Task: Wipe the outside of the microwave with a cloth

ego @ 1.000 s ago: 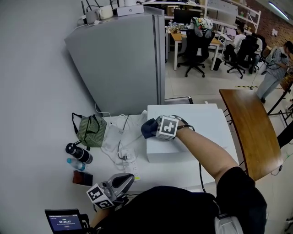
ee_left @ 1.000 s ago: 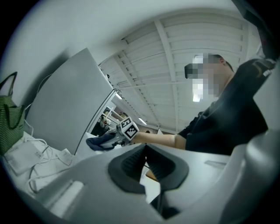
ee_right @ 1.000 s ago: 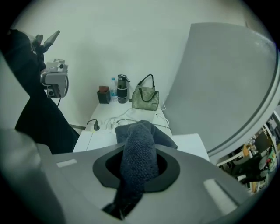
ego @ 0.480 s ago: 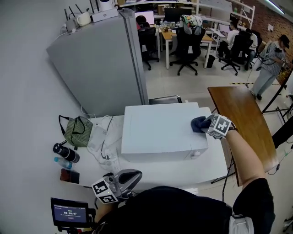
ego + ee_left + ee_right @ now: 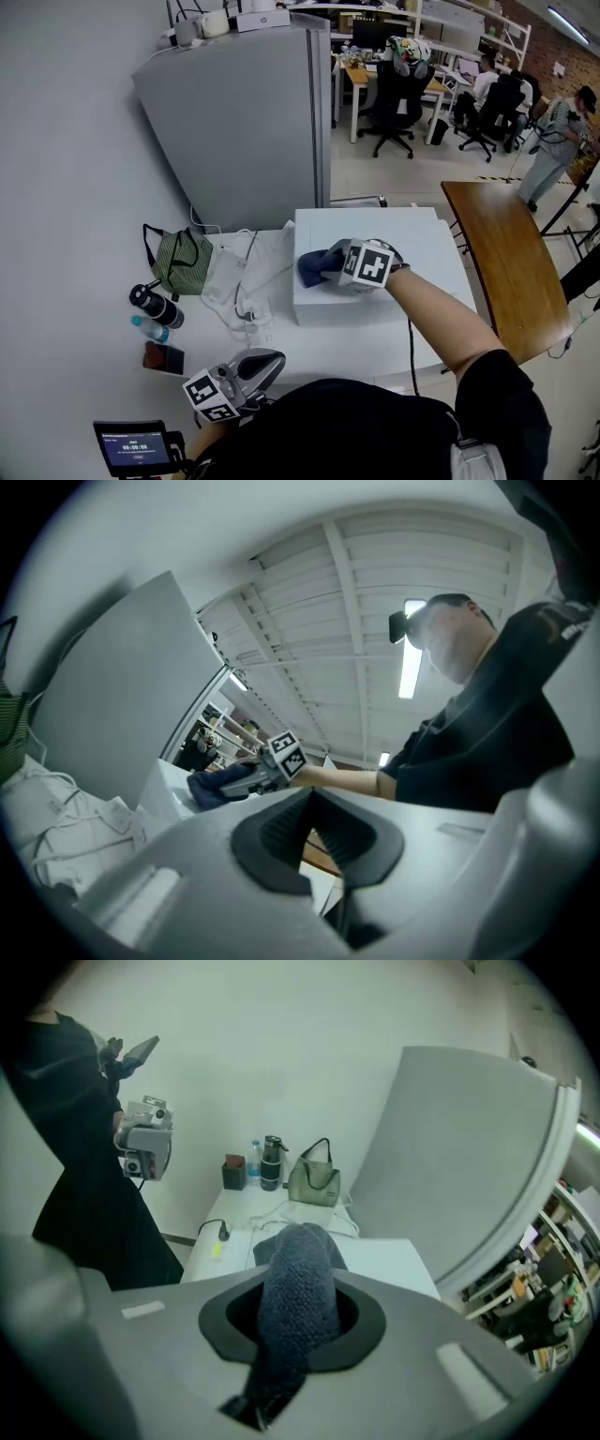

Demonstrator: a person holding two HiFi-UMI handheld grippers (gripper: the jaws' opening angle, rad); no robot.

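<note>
Head view: right tongs, pinching cloth, slid leftward across microwave; left tongs closed.

Grey moulded right tool, black-and-white marker cube, matching left tool, black short-sleeved shirt

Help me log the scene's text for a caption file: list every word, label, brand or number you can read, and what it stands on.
Small black screen: white digits, too small to read.
Black-and-white marker cube: square pattern only, no letters.
White box-shaped microwave: no print visible.
Dark blue knitted cloth: no label.
Nothing is legible.
</note>
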